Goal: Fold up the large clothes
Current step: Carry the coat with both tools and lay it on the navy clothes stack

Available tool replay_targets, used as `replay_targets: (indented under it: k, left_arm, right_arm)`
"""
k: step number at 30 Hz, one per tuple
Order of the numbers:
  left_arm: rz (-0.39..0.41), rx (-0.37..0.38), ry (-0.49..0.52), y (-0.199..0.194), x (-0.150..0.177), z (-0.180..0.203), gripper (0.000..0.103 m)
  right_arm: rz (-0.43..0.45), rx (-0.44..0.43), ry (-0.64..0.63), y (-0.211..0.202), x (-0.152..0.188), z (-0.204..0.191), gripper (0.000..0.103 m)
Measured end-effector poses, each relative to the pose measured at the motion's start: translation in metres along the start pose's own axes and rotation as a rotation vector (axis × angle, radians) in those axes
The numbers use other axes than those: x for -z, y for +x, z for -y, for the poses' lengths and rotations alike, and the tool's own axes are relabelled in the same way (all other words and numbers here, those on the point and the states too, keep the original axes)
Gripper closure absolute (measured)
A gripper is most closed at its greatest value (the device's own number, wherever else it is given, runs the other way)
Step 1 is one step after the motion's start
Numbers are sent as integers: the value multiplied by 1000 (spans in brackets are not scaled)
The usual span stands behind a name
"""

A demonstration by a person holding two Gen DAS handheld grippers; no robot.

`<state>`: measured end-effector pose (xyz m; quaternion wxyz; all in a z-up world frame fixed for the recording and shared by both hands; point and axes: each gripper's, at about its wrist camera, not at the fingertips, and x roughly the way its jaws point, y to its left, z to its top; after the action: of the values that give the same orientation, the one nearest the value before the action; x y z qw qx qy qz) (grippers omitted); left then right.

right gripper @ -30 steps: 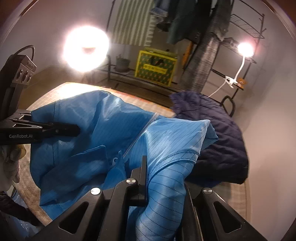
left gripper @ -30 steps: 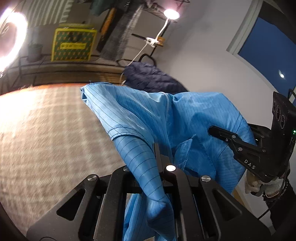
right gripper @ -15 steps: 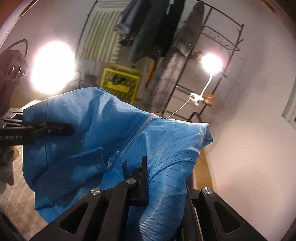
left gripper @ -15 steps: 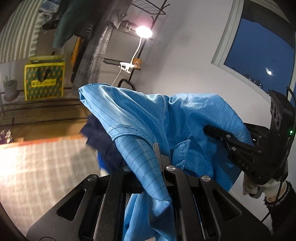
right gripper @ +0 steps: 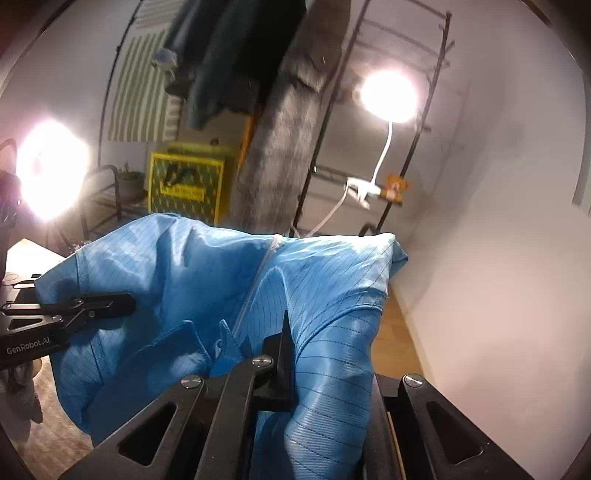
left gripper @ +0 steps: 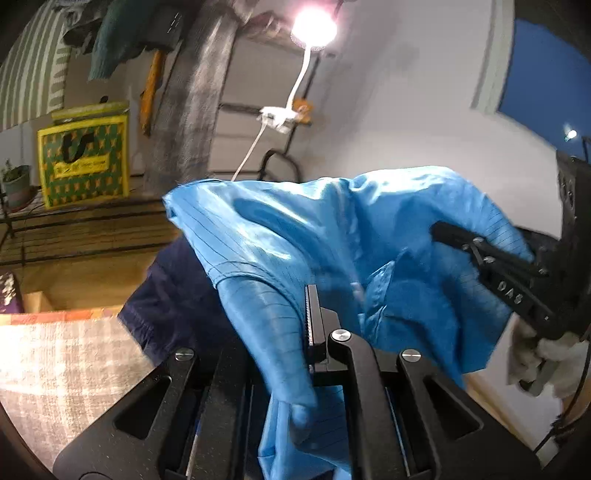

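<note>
A yellow-and-green bag stands on a low shelf at the far left of the left wrist view, with hanging clothes above it and a checked rug in the foreground. Beside the rug lies a dark navy jacket, partly hidden by the blue pinstriped garment, which is held up in the air between the two tools. The left tool is clamped tight on a bunched sleeve of the garment, cloth spilling down between its fingers. Farther right a clip-on lamp glares on a metal rack, and the right tool reaches in from the edge, its tip against the cloth. In the right wrist view the left tool enters from the left, a white zipper runs down the garment's middle, and the right tool is closed on another gathered sleeve.
</note>
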<state>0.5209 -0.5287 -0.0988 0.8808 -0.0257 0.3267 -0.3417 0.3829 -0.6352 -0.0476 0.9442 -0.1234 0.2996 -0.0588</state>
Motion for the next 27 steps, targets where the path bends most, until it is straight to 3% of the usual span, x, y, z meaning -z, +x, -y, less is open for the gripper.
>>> replay_targets:
  k: [3,5,6,7,8,9,10,11,15,19,27]
  left_arm:
    - [-63,-67,16,19,14,-13,95]
    - [-76,-84,-23,20,17,-23,85]
    - [-83,-99,-40,19,18,-27,73]
    - [-78,-136,-42,16,19,-30,59]
    - [-63,-177,-32,13,19,-31,54]
    - [-54,-195,-29,9,19,-33,53]
    - [-52,-198,-33,6,19,-35,53]
    - [-56,-200,-40,4,20,-37,53]
    - [-78,-232,-30,-1,24,-43,53]
    - [-87,-247,-7,-16,31,-40,53]
    - [-55,-243,16,-78,30,-21,53]
  right_arm:
    - [-78,24,-10,31,17,6,97]
    - [-119,101,-4,46,24,16,82]
    - [-128,125,2,50,26,20,70]
    - [-136,144,10,51,28,24,67]
    - [-150,169,22,53,31,30,67]
    - [-165,185,28,55,30,34,60]
    - [-190,201,35,57,32,38,46]
    - [-233,215,52,59,37,45,40]
    - [-258,263,53,57,46,53,38]
    - [-237,258,98,38,46,61,38]
    - [-214,253,126,-7,50,61,38]
